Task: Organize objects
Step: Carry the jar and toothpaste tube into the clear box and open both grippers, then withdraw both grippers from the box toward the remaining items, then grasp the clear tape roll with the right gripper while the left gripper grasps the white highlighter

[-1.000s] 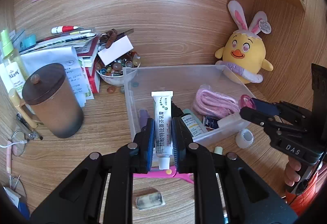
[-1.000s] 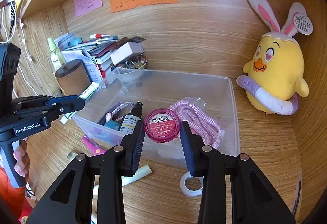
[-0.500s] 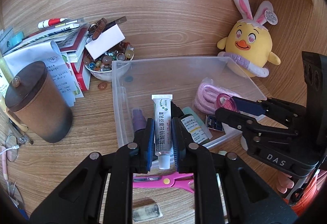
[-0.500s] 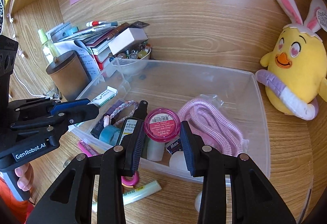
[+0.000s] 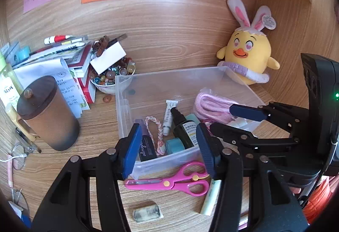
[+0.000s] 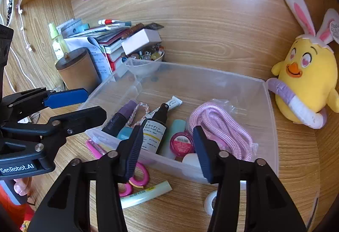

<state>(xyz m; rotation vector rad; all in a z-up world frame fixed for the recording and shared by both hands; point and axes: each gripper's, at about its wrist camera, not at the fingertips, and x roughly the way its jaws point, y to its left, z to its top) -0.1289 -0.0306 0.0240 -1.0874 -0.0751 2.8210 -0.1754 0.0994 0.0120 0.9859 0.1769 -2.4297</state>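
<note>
Over the clear plastic bin point(image 5: 125, 104) on the bench point(image 5: 95, 121), the left gripper point(image 5: 168, 148) hangs with its jaws opening and empty; the white ointment tube point(image 5: 168, 116) lies inside beside a black pump bottle point(image 6: 155, 134). Further right, the right gripper point(image 6: 167, 147) has jaws opening too, the pink-lidded jar point(image 6: 181, 143) resting in the bin below them.

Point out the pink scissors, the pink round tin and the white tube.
pink scissors point(image 5: 169, 183), left wrist view, at the pivot.
pink round tin point(image 6: 181, 143), right wrist view, on its labelled lid.
white tube point(image 5: 168, 116), left wrist view, mid-body.
</note>
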